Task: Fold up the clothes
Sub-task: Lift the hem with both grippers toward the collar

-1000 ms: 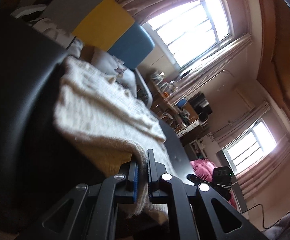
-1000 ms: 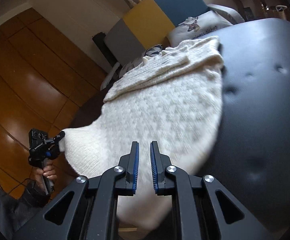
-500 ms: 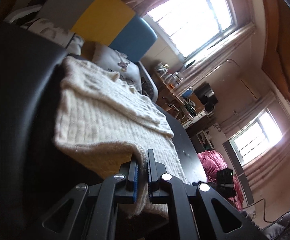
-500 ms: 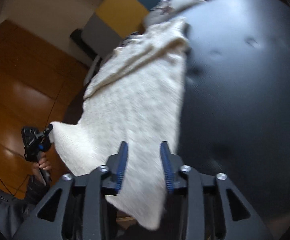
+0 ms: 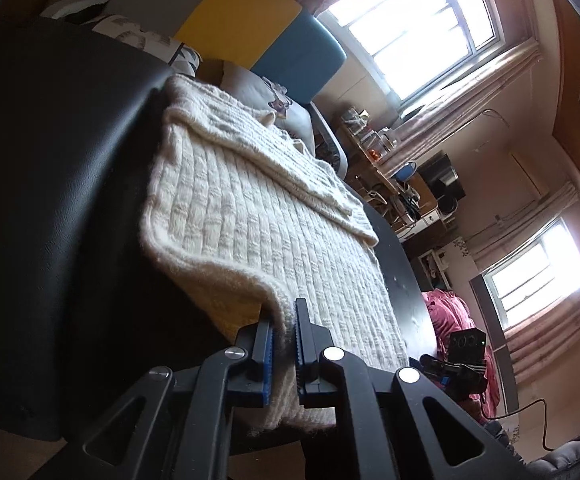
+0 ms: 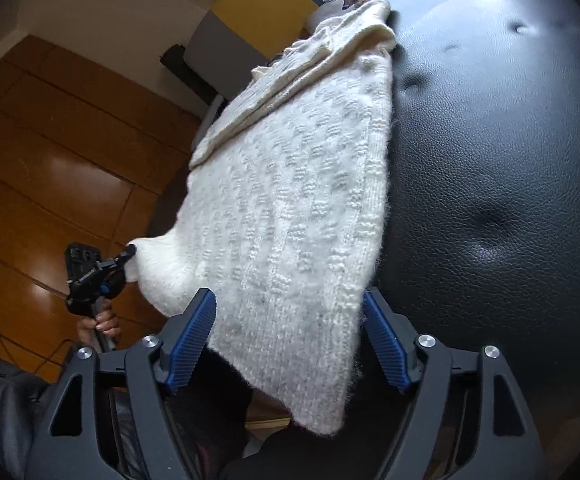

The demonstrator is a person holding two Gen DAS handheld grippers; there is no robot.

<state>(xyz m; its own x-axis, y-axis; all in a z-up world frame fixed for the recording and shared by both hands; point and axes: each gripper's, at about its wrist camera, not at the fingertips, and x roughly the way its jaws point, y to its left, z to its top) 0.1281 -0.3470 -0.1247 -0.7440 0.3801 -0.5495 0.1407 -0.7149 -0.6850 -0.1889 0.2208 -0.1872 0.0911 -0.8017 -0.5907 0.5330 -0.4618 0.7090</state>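
Observation:
A cream knit sweater (image 5: 250,220) lies spread on a black leather surface (image 5: 70,160), its near edge hanging over the front. My left gripper (image 5: 284,320) is shut on a corner of that edge, with the knit bunched between its blue pads. In the right wrist view the same sweater (image 6: 297,200) runs down between the fingers of my right gripper (image 6: 290,332). Its jaws are opening wide, and the blue pads (image 6: 194,336) stand clear of the cloth on both sides. The left gripper (image 6: 126,258) shows there too, pinching the far corner, with a hand below it.
The black leather surface (image 6: 489,160) is tufted and stretches to the right of the sweater. Behind it are pillows (image 5: 258,92) and a grey, yellow and blue panel (image 5: 242,24). Further off are a cluttered desk (image 5: 401,188), pink cloth (image 5: 449,312) and wooden wall panels (image 6: 50,140).
My right gripper has spread its jaws and let go of the sweater's edge. Both grippers have sunk a little, and the sweater now lies flatter on the black surface.

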